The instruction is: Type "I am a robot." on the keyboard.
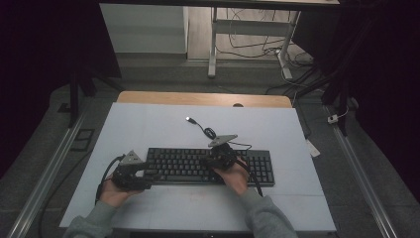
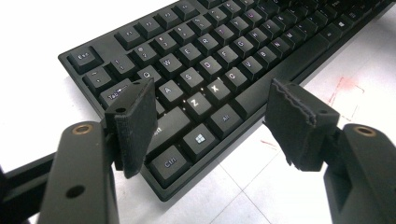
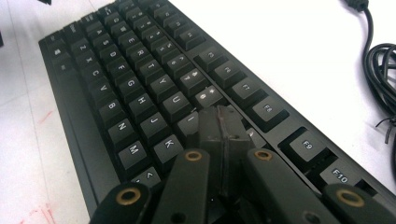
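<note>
Behind keyboard [image 1: 210,166], coiled cable [image 1: 210,132], USB plug [image 1: 188,119]

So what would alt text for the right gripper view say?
The right gripper, its two black jaws shut together, tips down onto a black keyboard near the I and K keys. A coiled black cable lies on the white table beyond.

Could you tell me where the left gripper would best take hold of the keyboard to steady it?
Probably the keyboard's near-left corner by the Ctrl key, coming in from its left end. The body is flat and thin there and the left gripper, jaws open, already straddles that corner. The right gripper, shut, rests on keys mid-board.
</note>
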`<control>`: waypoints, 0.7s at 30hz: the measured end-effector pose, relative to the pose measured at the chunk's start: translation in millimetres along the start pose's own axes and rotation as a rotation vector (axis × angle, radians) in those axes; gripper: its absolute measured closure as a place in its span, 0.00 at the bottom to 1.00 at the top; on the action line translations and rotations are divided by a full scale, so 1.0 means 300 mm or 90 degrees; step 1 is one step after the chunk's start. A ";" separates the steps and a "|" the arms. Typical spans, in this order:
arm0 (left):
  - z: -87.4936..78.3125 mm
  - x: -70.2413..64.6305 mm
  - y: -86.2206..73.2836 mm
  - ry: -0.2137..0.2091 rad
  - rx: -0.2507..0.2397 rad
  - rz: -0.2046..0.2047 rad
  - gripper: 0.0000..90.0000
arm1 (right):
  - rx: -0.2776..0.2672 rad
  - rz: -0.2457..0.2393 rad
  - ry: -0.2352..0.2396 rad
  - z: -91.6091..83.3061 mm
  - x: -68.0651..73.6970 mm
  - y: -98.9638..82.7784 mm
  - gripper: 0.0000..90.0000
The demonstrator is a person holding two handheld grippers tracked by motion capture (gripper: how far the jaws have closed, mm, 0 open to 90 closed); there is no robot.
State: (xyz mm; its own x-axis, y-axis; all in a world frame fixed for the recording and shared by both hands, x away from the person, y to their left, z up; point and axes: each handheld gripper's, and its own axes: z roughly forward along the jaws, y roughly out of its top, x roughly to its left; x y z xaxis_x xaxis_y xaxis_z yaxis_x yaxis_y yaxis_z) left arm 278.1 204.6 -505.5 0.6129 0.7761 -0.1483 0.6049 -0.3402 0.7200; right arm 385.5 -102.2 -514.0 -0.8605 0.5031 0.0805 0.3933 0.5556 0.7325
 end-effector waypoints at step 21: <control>0.000 0.002 0.000 0.002 -0.003 0.000 0.38 | -0.043 0.001 -0.013 -0.089 -0.008 -0.014 1.00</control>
State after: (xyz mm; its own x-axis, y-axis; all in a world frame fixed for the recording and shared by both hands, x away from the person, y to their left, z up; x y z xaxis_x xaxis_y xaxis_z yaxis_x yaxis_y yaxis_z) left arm 278.4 205.0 -505.5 0.6115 0.7776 -0.1466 0.6029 -0.3379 0.7227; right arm 377.4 -123.4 -499.3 -0.8529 0.5178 0.0674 0.3707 0.5094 0.7766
